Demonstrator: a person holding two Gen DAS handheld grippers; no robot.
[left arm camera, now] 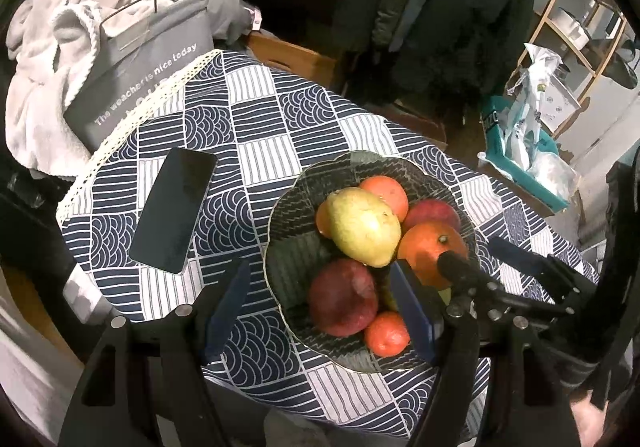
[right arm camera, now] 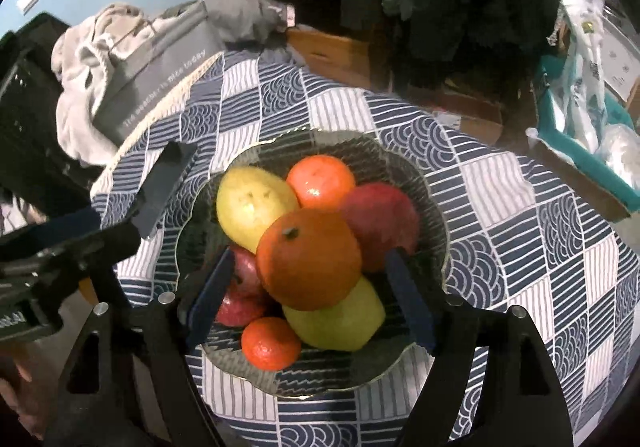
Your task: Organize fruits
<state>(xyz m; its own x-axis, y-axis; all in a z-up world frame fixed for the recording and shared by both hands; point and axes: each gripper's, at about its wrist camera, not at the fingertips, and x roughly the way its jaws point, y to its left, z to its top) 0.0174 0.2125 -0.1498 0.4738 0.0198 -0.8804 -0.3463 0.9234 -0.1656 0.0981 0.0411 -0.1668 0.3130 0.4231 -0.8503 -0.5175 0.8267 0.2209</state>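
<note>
Fruits red, orange and yellow-green heap the bowl.

A ribbed glass bowl sits on woven cloth; the phone is glossy, the orange dimpled and matt.

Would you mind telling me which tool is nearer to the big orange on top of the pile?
Right. The right tool is open around the big orange; the left tool hangs open over the bowl's left side.
</note>
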